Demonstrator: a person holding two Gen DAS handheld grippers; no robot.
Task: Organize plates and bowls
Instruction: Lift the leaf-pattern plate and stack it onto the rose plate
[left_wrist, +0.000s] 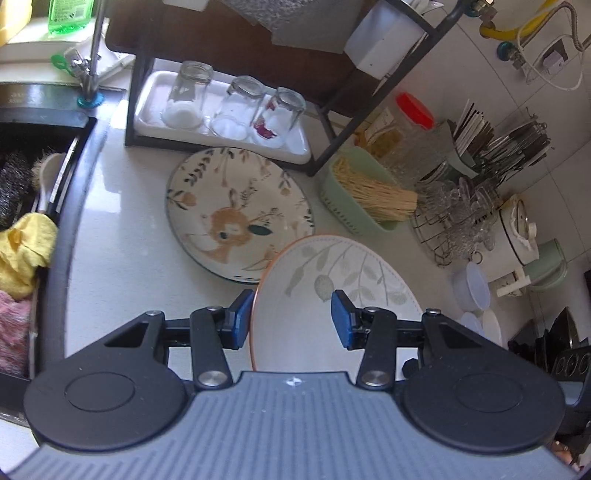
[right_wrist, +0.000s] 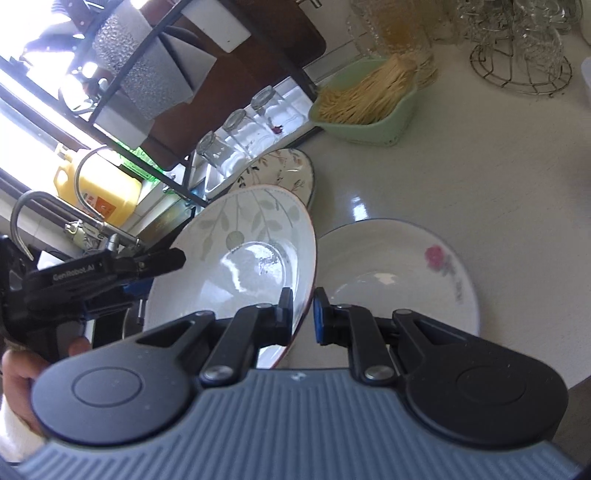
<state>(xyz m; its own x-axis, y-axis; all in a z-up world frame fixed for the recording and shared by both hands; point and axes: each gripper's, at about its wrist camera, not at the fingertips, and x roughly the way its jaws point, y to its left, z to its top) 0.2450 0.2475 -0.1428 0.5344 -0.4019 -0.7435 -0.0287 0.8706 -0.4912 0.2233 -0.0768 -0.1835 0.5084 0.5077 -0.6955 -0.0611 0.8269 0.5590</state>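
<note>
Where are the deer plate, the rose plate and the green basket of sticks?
deer plate (left_wrist: 236, 218), left wrist view, on the painted deer near its middle.
rose plate (right_wrist: 413, 280), right wrist view, on its bare white well.
green basket (right_wrist: 373, 134), right wrist view, on its front wall.

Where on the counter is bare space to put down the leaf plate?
Free: the counter between the sink edge and the deer plate; also the strip between green basket and rose plate. Crowded: around the glass tray and wire rack.
</note>
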